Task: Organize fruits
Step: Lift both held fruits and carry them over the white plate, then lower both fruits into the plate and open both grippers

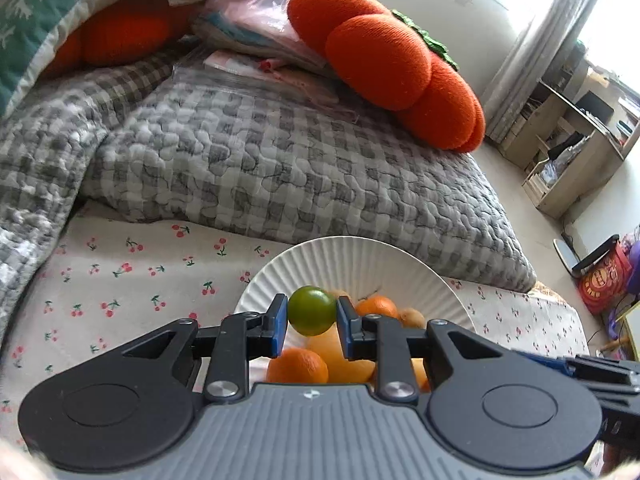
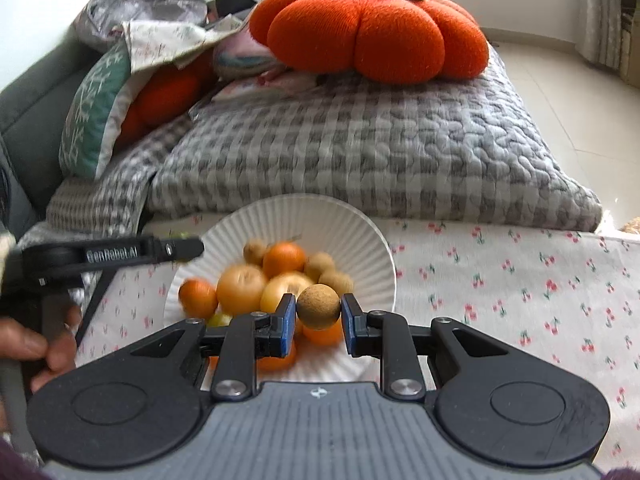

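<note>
A white ribbed plate (image 1: 360, 260) (image 2: 304, 216) on the cherry-print cloth holds several fruits: oranges (image 2: 284, 258), yellow round fruits (image 2: 241, 288) and small brown ones (image 2: 320, 264). My left gripper (image 1: 312, 314) is shut on a small green fruit (image 1: 311, 310) and holds it above the plate. My right gripper (image 2: 319, 308) is shut on a small brown round fruit (image 2: 319, 306) above the plate's near side. The left gripper also shows from the side in the right wrist view (image 2: 188, 248), over the plate's left rim.
A grey checked quilt (image 1: 280, 160) (image 2: 360, 152) lies folded just behind the plate. An orange pumpkin cushion (image 1: 384, 60) (image 2: 372, 28) sits on it. Bare cherry-print cloth (image 2: 520, 292) spreads right of the plate. The floor drops off at right.
</note>
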Tool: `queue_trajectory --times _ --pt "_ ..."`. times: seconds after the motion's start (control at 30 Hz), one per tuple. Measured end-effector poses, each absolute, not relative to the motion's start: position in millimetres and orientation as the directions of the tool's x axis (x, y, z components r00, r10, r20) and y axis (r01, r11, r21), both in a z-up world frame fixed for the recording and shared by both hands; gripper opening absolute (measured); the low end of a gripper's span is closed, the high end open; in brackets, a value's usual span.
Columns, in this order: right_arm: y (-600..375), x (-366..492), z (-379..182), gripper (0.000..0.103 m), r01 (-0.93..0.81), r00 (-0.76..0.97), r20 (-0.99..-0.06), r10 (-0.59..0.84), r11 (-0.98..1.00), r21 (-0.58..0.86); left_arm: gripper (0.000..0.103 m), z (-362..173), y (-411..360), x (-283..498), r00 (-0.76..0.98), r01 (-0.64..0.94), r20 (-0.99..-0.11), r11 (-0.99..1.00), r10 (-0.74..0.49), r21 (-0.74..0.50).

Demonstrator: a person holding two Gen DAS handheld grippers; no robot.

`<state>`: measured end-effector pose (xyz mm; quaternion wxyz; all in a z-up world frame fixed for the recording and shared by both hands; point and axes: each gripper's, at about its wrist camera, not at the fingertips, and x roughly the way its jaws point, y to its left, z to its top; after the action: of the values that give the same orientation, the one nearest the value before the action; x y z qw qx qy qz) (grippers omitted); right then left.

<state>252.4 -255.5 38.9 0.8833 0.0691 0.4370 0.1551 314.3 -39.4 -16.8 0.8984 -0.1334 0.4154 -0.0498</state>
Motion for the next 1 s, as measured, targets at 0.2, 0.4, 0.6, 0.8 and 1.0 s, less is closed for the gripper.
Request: queue_trajectory --times 0.2,0.4,0.6,0.8,1.0 --pt "-247.2 274.2 17.3 0.022 -0.185 0.609 -0.716 0.341 0.939 0.290 0.023 -35.5 -34.5 330.8 0.643 -0.033 -0.733 0.948 -0.222 -0.316" --pt "-240.1 291.0 7.5 0.022 -0.191 0.617 -0.697 0.366 0.928 0.319 0.023 -46.3 -35.4 340.8 0.647 -0.028 -0.727 0.945 -0.231 -0.325" --pt "-234.7 298.8 -4.3 0.022 -0.176 0.634 -0.688 0.353 0.932 0.317 0.024 -46.9 -44.6 342.7 0.651 0.013 -0.727 0.961 -0.219 -0.277" --pt "-234.7 301.7 -6.4 0.022 -0.169 0.633 -0.680 0.371 0.923 0.347 0.024 -45.4 -41.1 343.7 0.655 0.023 -0.722 0.961 -0.223 -0.276" --pt "-241.8 298.9 -10.1 0.022 -0.138 0.643 -0.679 0.354 0.926 0.352 0.024 -46.0 -47.3 339.7 0.646 0.056 -0.727 0.964 -0.234 -0.260"
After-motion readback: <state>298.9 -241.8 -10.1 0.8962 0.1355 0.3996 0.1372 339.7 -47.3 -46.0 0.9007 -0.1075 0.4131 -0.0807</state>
